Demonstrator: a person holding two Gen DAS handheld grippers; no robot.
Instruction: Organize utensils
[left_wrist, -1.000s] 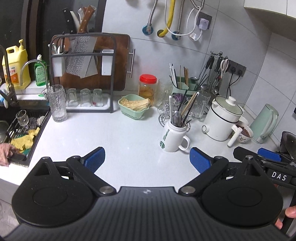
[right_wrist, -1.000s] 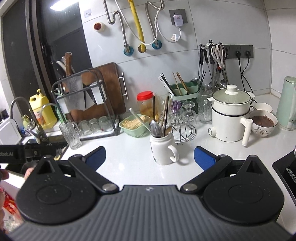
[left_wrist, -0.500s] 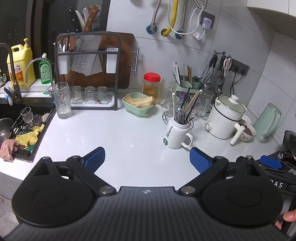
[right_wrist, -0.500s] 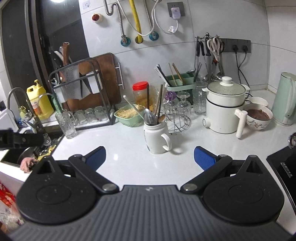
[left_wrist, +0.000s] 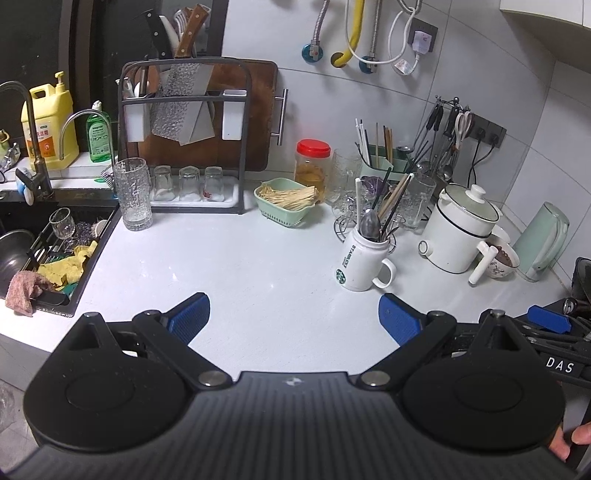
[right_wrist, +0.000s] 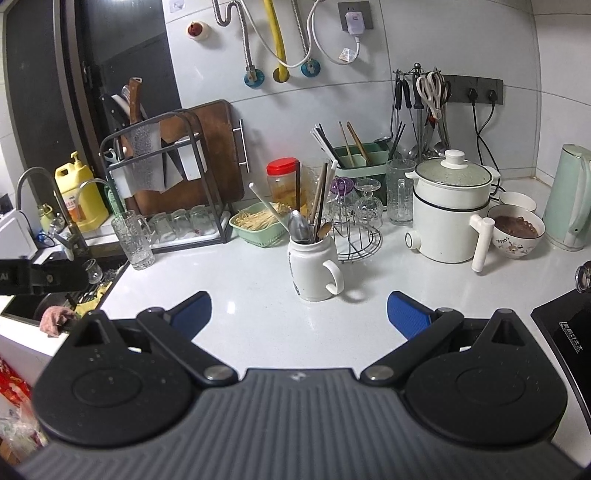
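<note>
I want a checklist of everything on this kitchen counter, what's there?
Surface: white counter, bare in front.
Job's things: white mug holding a spoon and chopsticks; green caddy with more chopsticks.
Clutter: white pot, bowl, kettle, red-lidded jar, glasses.
Grippers: left hand-held gripper open, empty; right hand-held gripper open, empty.
Cables: plugged cords on wall.
Surroundings: sink on the left, knife rack.
</note>
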